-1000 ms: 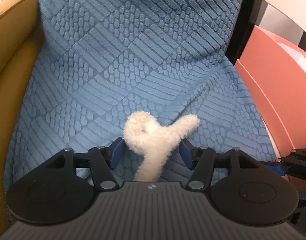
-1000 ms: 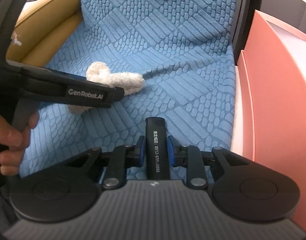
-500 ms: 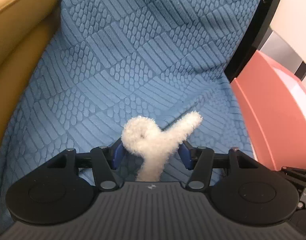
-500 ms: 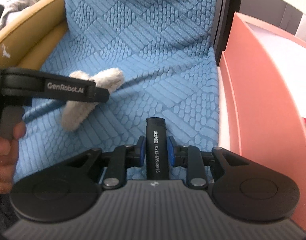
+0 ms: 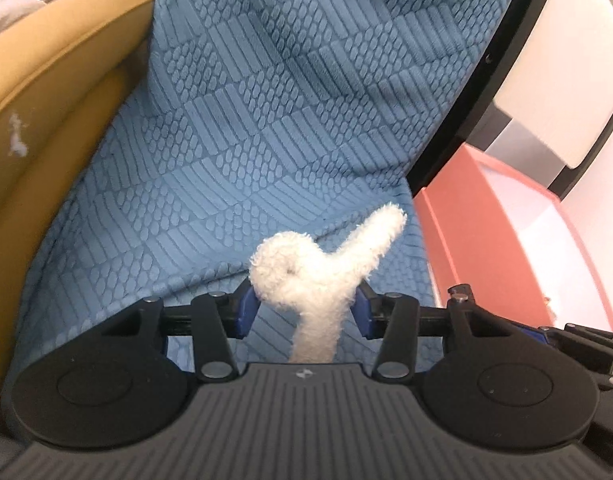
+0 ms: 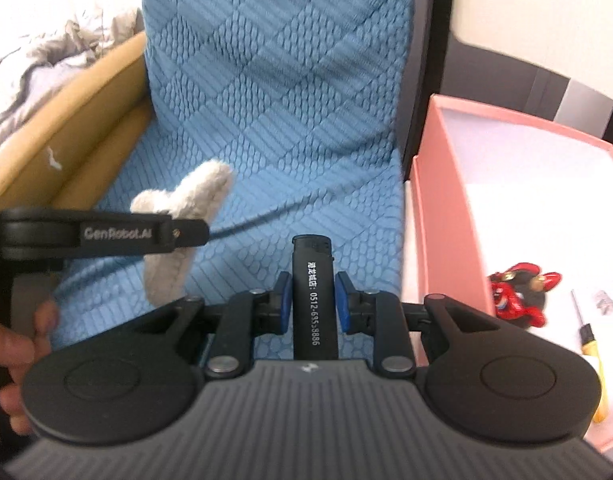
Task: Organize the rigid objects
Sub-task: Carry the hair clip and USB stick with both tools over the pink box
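Left-wrist view first: left gripper [image 5: 304, 306] points forward over a blue quilted cover [image 5: 266, 120] draped on a mustard-yellow chair [image 5: 46, 92]. Its blue pads [image 5: 245, 309] are clenched on a fluffy white plush piece [image 5: 318, 276], which curls into a loop at the left, sticks one limb up and to the right, and trails a stem back toward the gripper body. The plush is held above the cover, not lying on it. A pink box [image 5: 502, 256] sits just right of the chair, its wall near the plush tip.

Right-wrist view: right gripper [image 6: 312, 302] is level and aimed at the chair back, its pads [image 6: 283, 303] pressed on both sides of a black lighter [image 6: 313, 292] with white printed digits, standing lengthwise between them, top end forward. At the left, the person's hand [image 6: 16, 360] grips the handle of the left gripper, which reaches in sideways, the plush seen behind its finger. To the right lies the pink box, open, with a red figurine [image 6: 520, 294] and a yellow-handled screwdriver [image 6: 594, 356] on its white floor. Grey crumpled bedding [image 6: 54, 52] shows beyond the chair arm.
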A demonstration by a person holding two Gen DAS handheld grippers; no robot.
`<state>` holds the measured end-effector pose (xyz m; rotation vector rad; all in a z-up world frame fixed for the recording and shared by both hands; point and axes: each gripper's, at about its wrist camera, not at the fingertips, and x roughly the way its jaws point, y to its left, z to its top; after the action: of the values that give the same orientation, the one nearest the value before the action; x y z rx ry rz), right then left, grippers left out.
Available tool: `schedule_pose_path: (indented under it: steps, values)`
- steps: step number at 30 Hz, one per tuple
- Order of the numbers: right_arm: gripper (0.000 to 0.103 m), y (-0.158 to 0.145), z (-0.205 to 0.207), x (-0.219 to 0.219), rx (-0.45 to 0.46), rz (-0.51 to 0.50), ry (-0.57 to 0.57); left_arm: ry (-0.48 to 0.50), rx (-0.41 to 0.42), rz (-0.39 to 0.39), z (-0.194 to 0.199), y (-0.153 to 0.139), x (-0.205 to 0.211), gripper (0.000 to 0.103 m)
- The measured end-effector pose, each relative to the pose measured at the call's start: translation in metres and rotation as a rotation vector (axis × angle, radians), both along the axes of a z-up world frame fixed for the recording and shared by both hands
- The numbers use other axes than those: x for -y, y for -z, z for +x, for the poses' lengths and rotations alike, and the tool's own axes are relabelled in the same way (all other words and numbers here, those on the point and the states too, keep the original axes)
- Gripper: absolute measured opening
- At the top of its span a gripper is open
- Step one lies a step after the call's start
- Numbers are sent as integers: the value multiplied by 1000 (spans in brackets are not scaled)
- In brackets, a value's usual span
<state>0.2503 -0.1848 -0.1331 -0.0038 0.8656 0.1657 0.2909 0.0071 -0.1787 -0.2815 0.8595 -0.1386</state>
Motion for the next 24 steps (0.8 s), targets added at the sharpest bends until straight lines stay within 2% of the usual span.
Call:
schedule_pose_path:
  steps: [7,14,24]
  values:
    - [26,-42,-30,10,70,24,19,-55,10,-58,-34,-38,-1,53]
    - [26,-77,-67,20,127,42,22,-45,45,-26,-73,-73,13,53]
    - [26,-107,-109,23,173,30,31,7,86,-4,-120,-109,37,53]
